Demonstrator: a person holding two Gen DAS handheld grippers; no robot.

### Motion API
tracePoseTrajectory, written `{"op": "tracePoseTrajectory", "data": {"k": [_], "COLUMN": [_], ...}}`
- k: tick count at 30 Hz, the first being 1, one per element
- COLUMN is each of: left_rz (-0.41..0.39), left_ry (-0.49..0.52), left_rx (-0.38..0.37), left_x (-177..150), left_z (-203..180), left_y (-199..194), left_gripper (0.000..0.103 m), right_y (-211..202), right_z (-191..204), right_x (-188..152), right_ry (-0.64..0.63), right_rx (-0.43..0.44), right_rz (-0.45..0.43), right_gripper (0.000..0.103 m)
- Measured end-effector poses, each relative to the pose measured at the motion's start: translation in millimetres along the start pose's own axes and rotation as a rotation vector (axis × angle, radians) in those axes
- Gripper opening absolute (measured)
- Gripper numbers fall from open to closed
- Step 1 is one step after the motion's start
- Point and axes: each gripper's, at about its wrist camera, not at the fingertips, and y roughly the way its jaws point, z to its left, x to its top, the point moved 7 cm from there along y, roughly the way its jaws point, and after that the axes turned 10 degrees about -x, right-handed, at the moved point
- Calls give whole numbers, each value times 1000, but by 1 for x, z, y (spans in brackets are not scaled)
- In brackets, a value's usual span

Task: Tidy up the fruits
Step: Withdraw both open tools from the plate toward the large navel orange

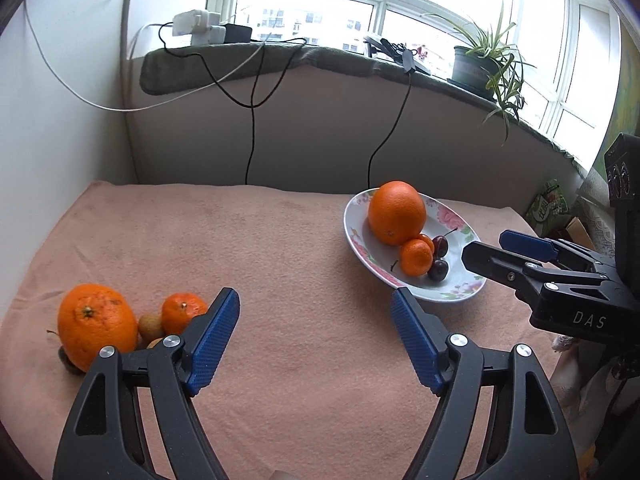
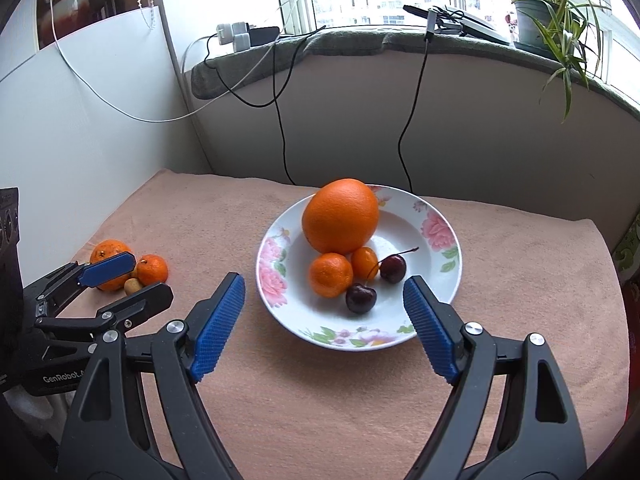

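Your left gripper (image 1: 315, 308) reads "GenRobot", your right gripper (image 2: 324, 294) "DAS"; both gape wide, empty; the flowered white china plate (image 2: 440, 256) holds the big round orange (image 2: 340, 216).

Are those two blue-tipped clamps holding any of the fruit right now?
No. The left gripper and right gripper both stand with jaws open and empty; the fruit lies on the plate and the cloth.

Daylight floods the bay window (image 1: 360, 4) above a sill bearing a potted plant (image 2: 548, 12) and cables.
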Motion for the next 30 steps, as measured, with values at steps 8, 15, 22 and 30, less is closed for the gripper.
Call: {"op": "tracePoseTrajectory", "data": {"k": [8, 15, 22, 30], "left_rz": [-19, -34, -21, -19], "left_ry": [-61, -122, -174, -220], "left_rx": [48, 102, 136, 112], "left_x": [-6, -13, -21, -33], "left_z": [43, 85, 123, 143], "left_y": [-28, -54, -67, -72], "left_gripper": [78, 78, 78, 78], "right_y": [6, 13, 22, 32], "right_z": [42, 82, 120, 161], "right_x": [4, 8, 13, 16], "right_ry": [-21, -54, -84, -119], "right_rx": [79, 150, 223, 320], "right_rz": [13, 29, 54, 94], "right_gripper": [84, 84, 84, 84]}}
